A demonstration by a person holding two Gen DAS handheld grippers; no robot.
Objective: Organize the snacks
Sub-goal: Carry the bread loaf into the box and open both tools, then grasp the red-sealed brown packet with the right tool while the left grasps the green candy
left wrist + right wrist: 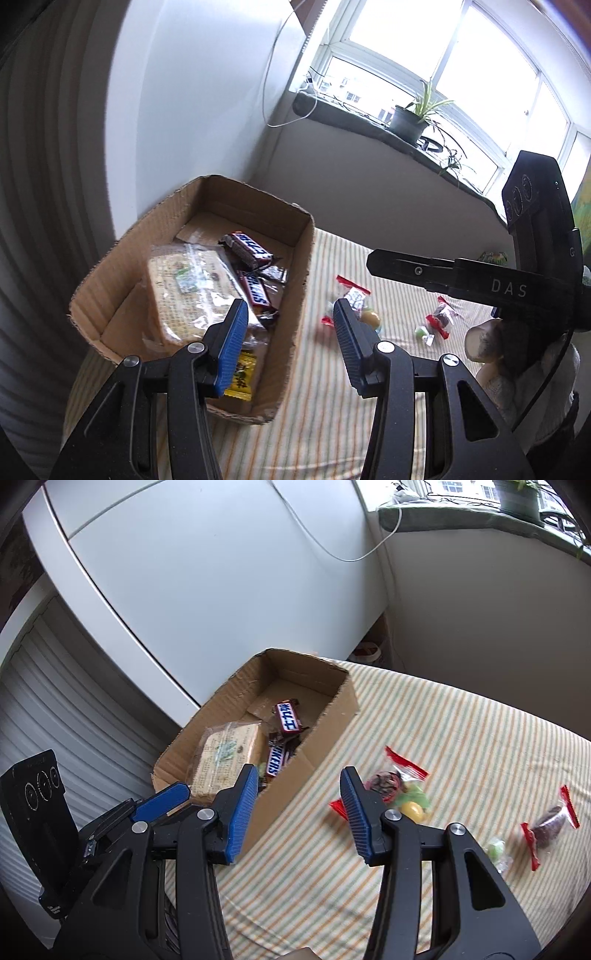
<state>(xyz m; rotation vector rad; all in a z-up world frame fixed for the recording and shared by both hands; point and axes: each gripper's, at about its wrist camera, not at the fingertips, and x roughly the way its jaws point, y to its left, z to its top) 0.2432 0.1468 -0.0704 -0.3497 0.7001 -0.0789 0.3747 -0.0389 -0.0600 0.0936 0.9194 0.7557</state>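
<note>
Both tools are empty right now: the left tool (288, 317) hangs with its jaws spread wide just above the near end of the cardboard box (301, 258), and the right tool (299, 788) is gaping the same way over the striped bed cover (461, 720), between the box and the loose sweets. The box already holds a big clear-wrapped cracker pack (188, 291), a couple of Snickers bars (255, 290) and a small yellow sachet (242, 376) at the near end. What's still out on the cover is a little cluster right by the right tool: a red-ended clear packet with something dark inside (391, 781), a yellow round candy (413, 810) and some green wrapped bits touching it, plus a second red-ended packet (550, 823) and a pale green candy (496, 849) farther off to the right. It's a bit motion-blurred there, so I can't say exactly how many pieces are in the cluster. My guess on handling: all of it is featherlight, and the film is crinkly and slick, so pinching a flat packet face will probably just slide. I'd go for the crimped red end seal, or straddle the lumpy middle. The round candy looks hard and smooth, so it may squirt out unless it's grabbed dead centre, and the soft cover will give under the fingertips.
</note>
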